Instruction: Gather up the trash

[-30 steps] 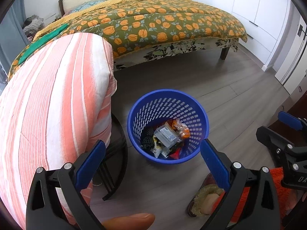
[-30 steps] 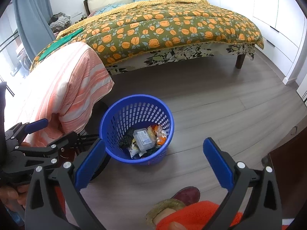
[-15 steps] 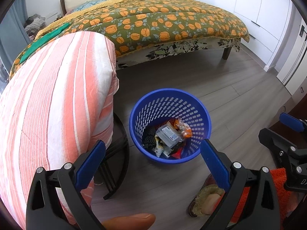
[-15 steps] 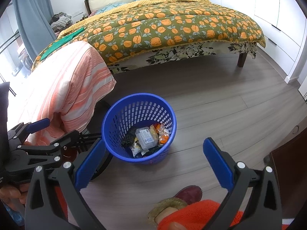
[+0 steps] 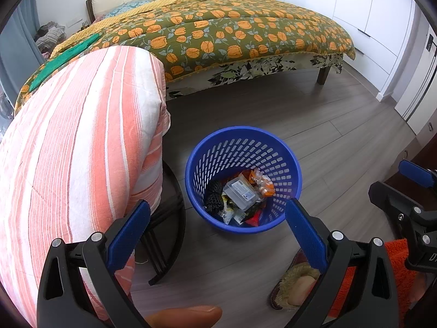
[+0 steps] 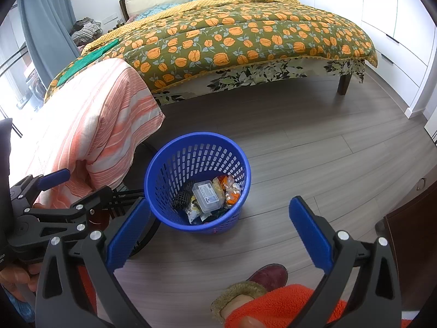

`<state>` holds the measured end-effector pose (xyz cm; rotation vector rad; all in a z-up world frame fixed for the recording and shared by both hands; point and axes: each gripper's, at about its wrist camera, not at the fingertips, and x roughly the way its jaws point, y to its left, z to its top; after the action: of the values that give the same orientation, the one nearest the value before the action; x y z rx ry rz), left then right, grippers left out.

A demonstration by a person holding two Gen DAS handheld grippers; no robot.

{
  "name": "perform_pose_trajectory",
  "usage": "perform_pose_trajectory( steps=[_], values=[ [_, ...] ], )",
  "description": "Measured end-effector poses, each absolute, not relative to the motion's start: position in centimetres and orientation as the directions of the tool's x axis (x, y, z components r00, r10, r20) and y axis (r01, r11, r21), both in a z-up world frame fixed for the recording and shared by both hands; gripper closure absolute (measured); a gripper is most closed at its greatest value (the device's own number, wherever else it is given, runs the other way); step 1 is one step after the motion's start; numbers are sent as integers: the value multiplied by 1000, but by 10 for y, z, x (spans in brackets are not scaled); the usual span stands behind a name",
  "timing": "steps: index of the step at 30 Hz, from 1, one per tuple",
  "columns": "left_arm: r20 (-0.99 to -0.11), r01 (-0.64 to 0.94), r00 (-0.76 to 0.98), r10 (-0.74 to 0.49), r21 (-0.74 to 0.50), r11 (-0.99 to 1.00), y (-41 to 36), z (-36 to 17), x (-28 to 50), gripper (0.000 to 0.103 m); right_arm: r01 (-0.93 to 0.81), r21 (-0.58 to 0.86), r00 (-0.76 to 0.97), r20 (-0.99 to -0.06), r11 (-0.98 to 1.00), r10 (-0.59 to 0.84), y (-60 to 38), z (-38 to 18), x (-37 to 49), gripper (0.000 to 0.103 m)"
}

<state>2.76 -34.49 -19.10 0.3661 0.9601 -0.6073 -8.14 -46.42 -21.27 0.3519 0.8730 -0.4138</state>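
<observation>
A blue perforated waste basket (image 5: 289,161) (image 6: 164,161) stands on the wooden floor. Inside it lie a clear plastic box (image 5: 240,192) (image 6: 206,195), orange wrappers (image 5: 263,183) (image 6: 229,190) and a black mesh piece (image 5: 213,198) (image 6: 181,198). My left gripper (image 5: 217,210) hovers above the basket's near rim, open and empty. My right gripper (image 6: 218,209) is likewise open and empty, just in front of the basket. Each gripper shows at the edge of the other's view: left gripper (image 6: 68,188), right gripper (image 5: 401,180).
A chair draped with an orange-striped towel (image 5: 82,142) (image 6: 103,120) stands left of the basket. A bed with a floral quilt (image 5: 218,32) (image 6: 245,35) fills the back. A slippered foot (image 5: 295,287) (image 6: 254,284) and orange trouser leg are near. White cupboards (image 6: 404,13) line the right.
Both views have drifted slightly, the basket shifting a little right in each. Both grippers stay open and empty.
</observation>
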Motion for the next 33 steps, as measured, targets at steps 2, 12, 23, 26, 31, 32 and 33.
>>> perform_pose_trajectory(
  steps=[2,12,23,26,31,32,33],
  values=[
    [-847,628,428,-317,27,778,-345,-191,28,5,484,127,573,-794,866,-204,-464,-213,-81,5],
    [-847,627,429,-313,30,779,-344,-192,29,5,485,126,571,-795,865,-204,-464,-212,-81,5],
    [-847,626,431,-312,31,780,-345,-192,29,5,486,126,571,-795,865,-204,-465,-212,-81,5],
    [-840,624,441,-315,36,780,-343,-192,27,5,486,127,570,-796,864,-204,-466,-212,-81,5],
    [-833,630,452,-318,45,775,-341,-193,25,5,486,128,571,-796,864,-203,-467,-212,-82,5],
    [-833,628,454,-317,48,777,-340,-192,25,5,487,127,570,-796,864,-204,-467,-212,-82,5],
    [-833,626,455,-313,49,778,-341,-192,25,5,488,128,570,-796,864,-205,-467,-212,-82,5]
  ],
)
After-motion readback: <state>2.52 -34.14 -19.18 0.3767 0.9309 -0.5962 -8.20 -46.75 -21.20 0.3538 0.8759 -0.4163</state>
